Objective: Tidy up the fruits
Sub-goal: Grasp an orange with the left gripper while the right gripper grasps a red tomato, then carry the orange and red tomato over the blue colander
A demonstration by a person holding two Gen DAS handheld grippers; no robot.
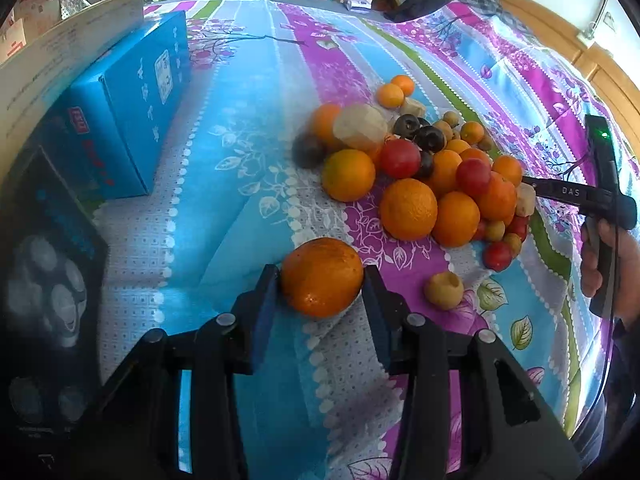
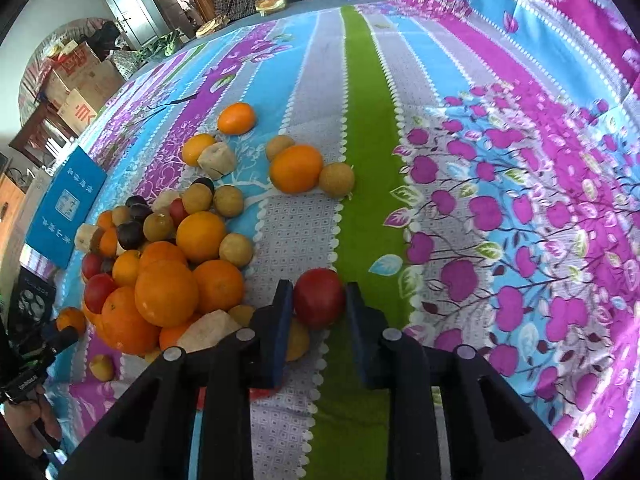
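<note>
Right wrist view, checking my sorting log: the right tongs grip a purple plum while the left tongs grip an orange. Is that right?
Not quite. The right wrist view shows the right tongs closed on a red tomato-like fruit, not a purple plum. The rest holds: the left wrist view shows the left tongs gripping an orange.

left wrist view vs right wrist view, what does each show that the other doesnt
Only the left wrist view shows the left gripper shut on an orange, seen close up, with the dark box large beside it.

Only the right wrist view shows the right gripper shut on a red fruit, and the green stripe running far up the cloth.

Both show the fruit pile and the blue box.
</note>
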